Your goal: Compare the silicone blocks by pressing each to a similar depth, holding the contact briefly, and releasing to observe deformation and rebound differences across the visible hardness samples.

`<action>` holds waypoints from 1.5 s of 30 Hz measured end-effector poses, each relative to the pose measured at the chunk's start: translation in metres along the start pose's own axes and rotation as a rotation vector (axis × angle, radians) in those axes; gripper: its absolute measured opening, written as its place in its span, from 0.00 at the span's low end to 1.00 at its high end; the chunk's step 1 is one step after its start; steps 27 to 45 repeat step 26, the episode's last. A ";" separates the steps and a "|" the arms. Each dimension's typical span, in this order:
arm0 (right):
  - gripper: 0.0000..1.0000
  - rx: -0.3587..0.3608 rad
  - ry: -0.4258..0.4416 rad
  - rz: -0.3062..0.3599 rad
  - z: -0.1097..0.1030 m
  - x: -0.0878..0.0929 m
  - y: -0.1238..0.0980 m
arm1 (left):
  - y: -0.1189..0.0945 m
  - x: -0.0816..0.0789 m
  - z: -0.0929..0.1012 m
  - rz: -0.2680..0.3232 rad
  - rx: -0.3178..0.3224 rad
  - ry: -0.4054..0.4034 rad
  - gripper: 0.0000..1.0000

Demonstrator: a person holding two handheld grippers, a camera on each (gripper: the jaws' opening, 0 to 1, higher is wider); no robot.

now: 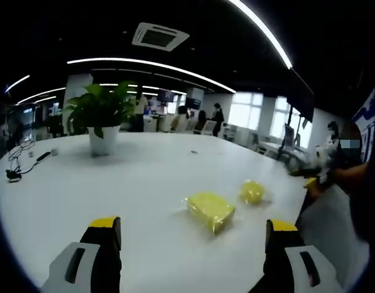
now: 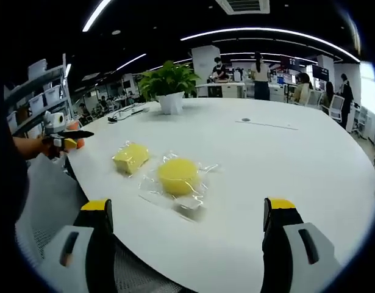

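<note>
Two bagged yellow silicone samples, a block (image 1: 210, 209) and a puck (image 2: 178, 176), lie side by side on the white surface (image 1: 144, 177). Left gripper (image 1: 193, 241) and right gripper (image 2: 190, 223) hover short, fingers open, empty. Press each squarely from above to equal depth.

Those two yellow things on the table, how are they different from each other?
The rectangular block has flat faces and corners; the round block is disc-like. The round block's clear wrapper spreads loosely around it, while the rectangular block's wrap sits tighter. In the right gripper view the round block lies nearer the camera. Both are yellow, wrapped in clear plastic, untouched on the white table.
</note>
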State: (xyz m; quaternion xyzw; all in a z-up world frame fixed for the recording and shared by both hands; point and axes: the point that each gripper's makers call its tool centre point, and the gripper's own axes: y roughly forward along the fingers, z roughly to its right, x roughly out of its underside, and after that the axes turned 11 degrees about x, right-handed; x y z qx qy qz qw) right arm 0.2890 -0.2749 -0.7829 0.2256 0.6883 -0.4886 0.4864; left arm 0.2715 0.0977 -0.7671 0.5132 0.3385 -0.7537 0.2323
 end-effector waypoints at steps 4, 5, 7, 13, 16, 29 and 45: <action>0.96 0.007 0.012 0.013 -0.001 -0.002 0.001 | 0.000 0.000 0.001 0.011 -0.002 -0.011 1.00; 0.96 0.008 0.010 0.013 -0.003 -0.002 0.002 | 0.001 -0.001 0.002 0.011 -0.002 -0.008 1.00; 0.96 0.005 0.010 0.011 -0.005 0.000 0.002 | 0.001 -0.002 0.001 0.012 -0.001 0.001 1.00; 0.96 0.014 0.035 0.020 -0.002 -0.001 0.000 | 0.000 -0.005 -0.001 0.011 -0.004 0.009 1.00; 0.96 0.020 0.052 0.040 -0.001 -0.007 -0.002 | 0.000 -0.007 -0.002 0.009 -0.009 0.011 1.00; 0.96 0.026 0.042 0.049 -0.002 -0.011 -0.003 | 0.008 -0.011 0.000 0.013 0.001 0.014 1.00; 0.96 0.026 0.042 0.049 -0.002 -0.011 -0.003 | 0.008 -0.011 0.000 0.013 0.001 0.014 1.00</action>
